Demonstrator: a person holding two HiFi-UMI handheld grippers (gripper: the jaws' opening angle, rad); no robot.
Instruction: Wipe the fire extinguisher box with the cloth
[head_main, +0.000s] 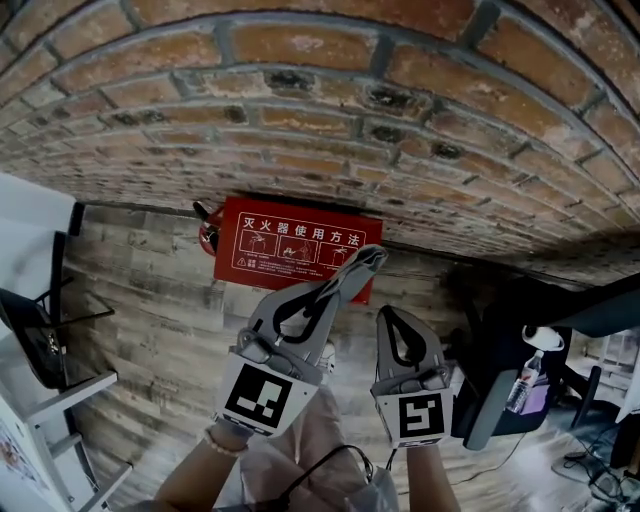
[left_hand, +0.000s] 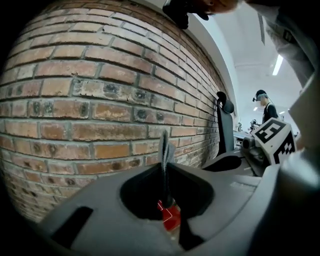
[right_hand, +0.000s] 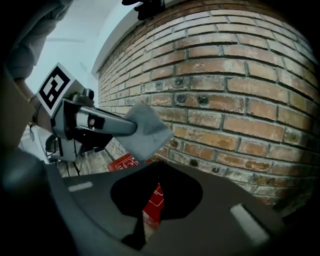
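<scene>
Head view: we pinch the grey cloth (head_main: 368, 258) tight in our left gripper (head_main: 347, 274) over the red box (head_main: 270, 250); our right gripper (head_main: 392, 316) is closed and empty.

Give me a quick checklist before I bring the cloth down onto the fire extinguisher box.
1. Grip on the cloth: ok. The left gripper has its jaws shut on the grey cloth.
2. Cloth touching the fire extinguisher box: not ok. It is held in the air, apart from the red box.
3. Right gripper out of the way: ok. Its jaws are together with nothing between them, and it is beside the left one.
4. Box face free of things: ok. Its printed red face shows bare.
5. Cloth damp or dry: cannot tell.
</scene>
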